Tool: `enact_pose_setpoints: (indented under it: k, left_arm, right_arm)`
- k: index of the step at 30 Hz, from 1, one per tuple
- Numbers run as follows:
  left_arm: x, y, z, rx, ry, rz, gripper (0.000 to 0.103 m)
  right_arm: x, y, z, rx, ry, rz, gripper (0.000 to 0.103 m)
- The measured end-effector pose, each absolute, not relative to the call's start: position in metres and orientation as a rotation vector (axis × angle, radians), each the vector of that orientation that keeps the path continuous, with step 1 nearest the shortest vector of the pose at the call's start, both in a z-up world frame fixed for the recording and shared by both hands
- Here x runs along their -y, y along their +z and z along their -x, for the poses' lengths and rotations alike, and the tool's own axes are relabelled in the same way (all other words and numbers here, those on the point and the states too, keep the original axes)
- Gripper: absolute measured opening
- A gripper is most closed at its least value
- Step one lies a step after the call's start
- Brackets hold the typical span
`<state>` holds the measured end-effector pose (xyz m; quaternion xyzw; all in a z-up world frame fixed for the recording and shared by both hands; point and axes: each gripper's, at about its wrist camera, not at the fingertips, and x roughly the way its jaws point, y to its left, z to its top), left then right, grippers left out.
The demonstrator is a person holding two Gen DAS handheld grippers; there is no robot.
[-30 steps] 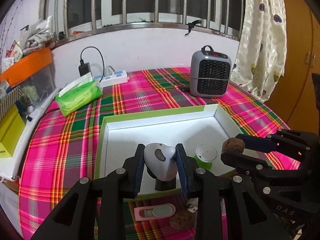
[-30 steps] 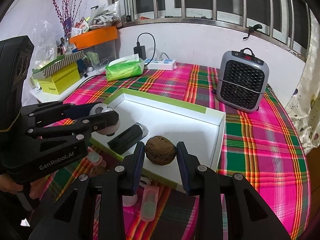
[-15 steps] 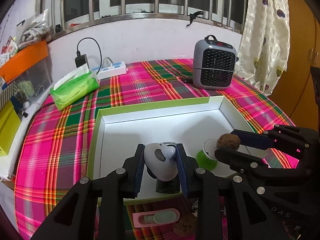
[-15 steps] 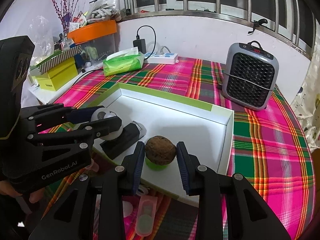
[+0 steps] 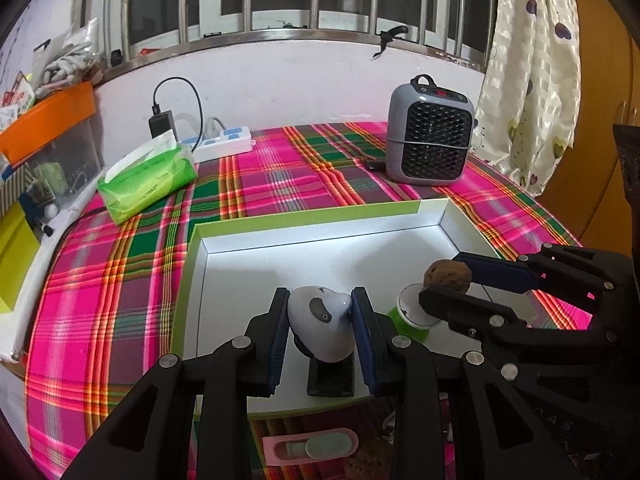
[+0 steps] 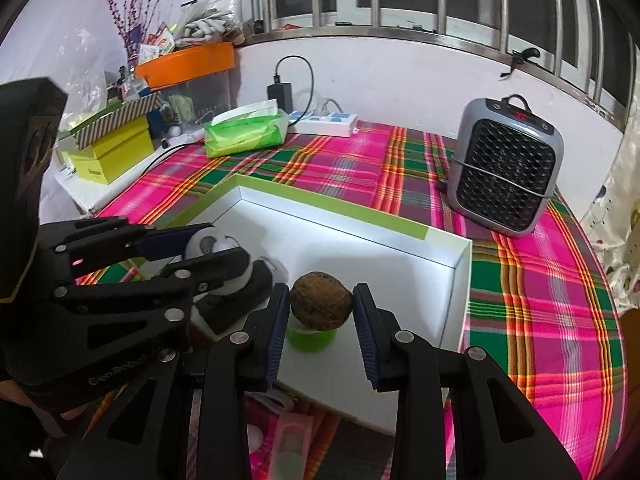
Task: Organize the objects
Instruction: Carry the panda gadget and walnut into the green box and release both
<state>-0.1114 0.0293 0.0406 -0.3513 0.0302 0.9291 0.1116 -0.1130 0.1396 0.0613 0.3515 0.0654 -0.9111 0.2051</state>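
A white box with a green rim (image 5: 312, 216) (image 6: 332, 208) lies open on the plaid tablecloth. My left gripper (image 5: 320, 320) (image 6: 208, 252) is shut on a white egg-shaped gadget (image 5: 322, 328) (image 6: 212, 248) above the box's near left part. Under it in the box lies a black block (image 5: 330, 378) (image 6: 236, 300). My right gripper (image 6: 321, 312) (image 5: 448, 280) is shut on a brown walnut (image 6: 320, 306) (image 5: 448, 276). It hangs just over a small green cup with a white lid (image 5: 408, 314) (image 6: 312, 338) that stands in the box.
A grey heater (image 5: 430, 136) (image 6: 506, 172) stands at the back right. A green tissue pack (image 5: 148, 176) (image 6: 246, 132) and a power strip (image 5: 224, 144) lie at the back left. In front of the box lie a pink case (image 5: 312, 446) (image 6: 290, 444) and another walnut (image 5: 368, 464).
Both grippers have shifted forward over the box with their loads. The walnut now hangs above the green cup instead of beside it.
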Motion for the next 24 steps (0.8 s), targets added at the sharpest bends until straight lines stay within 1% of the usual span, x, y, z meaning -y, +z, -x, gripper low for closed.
enact_pose_setpoints:
  k: [10,18,24]
  left_arm:
    - [-0.040,0.036,0.113,-0.108,2.681,1.037,0.029]
    - [-0.047,0.027,0.115,-0.177,2.661,1.075,0.026]
    - [-0.043,0.028,0.115,-0.172,2.682,1.074,0.026]
  right_arm:
    - [-0.147,0.059,0.119,-0.144,-2.573,-1.002,0.034]
    - [-0.148,0.057,0.120,-0.131,-2.574,-1.005,0.034]
    - [-0.145,0.057,0.115,-0.129,-2.530,-0.981,0.034]
